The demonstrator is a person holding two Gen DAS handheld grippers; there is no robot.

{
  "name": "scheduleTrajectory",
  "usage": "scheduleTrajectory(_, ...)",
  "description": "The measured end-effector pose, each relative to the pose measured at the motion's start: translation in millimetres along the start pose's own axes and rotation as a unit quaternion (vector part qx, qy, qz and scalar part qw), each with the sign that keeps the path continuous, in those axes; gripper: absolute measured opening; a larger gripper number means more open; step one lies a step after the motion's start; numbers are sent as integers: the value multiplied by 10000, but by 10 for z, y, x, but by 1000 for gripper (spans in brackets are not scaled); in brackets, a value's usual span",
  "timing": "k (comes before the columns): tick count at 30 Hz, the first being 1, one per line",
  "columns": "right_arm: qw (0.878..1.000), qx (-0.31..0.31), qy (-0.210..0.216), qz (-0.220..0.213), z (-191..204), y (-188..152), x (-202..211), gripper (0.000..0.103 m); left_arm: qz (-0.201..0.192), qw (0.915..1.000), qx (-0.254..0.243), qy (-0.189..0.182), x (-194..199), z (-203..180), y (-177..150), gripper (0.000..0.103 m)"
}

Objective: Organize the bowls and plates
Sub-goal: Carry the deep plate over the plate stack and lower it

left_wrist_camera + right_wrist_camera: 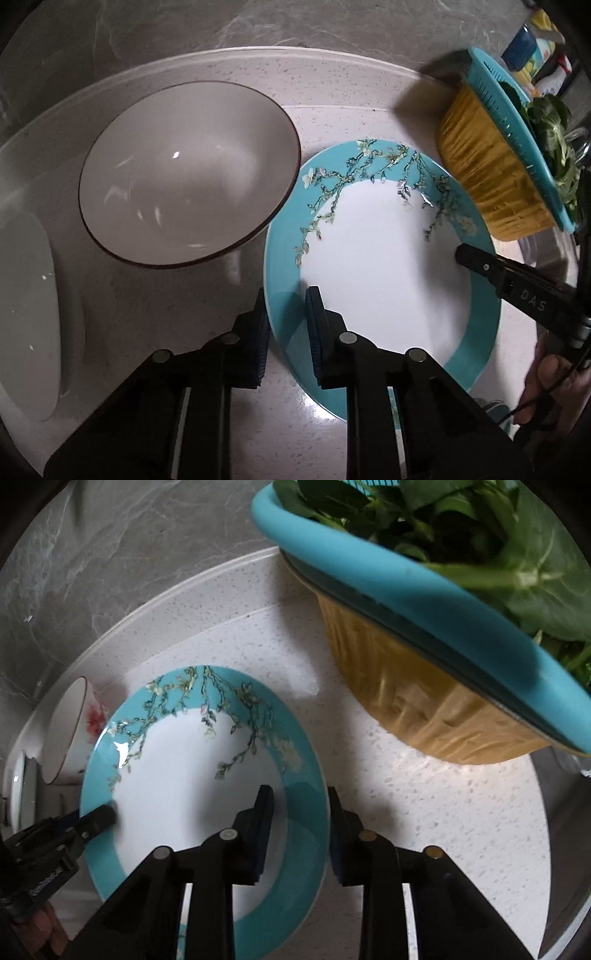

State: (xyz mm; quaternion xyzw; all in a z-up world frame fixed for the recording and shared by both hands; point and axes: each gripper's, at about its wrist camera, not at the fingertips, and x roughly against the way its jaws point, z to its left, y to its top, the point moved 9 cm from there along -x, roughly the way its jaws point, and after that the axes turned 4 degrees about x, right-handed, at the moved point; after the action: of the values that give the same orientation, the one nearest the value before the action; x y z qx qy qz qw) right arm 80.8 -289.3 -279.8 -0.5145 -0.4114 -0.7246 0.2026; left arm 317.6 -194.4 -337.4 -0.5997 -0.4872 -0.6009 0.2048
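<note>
- White plate [26,317] at far left lies flat on the table [166,306], untouched; no risk seen there.
- Bowl [188,173] sits just beside the blue plate [376,280]; in the left view its rim seems to overlap the plate's edge. We judge that lifting the plate on that side could nudge or tip the bowl.
- Left gripper [286,317]: jaws spread, one pad outside the blue rim, one over it, not yet pinching. If we close too shallow, the glazed rim may slip out.
- Blue plate rests on the table between both grippers.
- Right gripper [301,812]: jaws spread, straddling the opposite rim, nothing pinched. Uneven closing or lifting by the two sides could tilt the plate.
- Basket [424,627] of greens [461,528] stands near on the right; we expect a high or rightward lift could knock it.
</note>
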Motion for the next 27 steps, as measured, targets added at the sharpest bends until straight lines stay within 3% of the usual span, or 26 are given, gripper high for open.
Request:
scheduleTrajectory(9,9999,-106,131,8,3,-51,13,24,4,10000,-11,-4,-2,2,22,16)
scheduleTrajectory(27,9986,-139,228,-459,-155,-467,831,18,-373,9983,-439,-85,594,-359,-406,17)
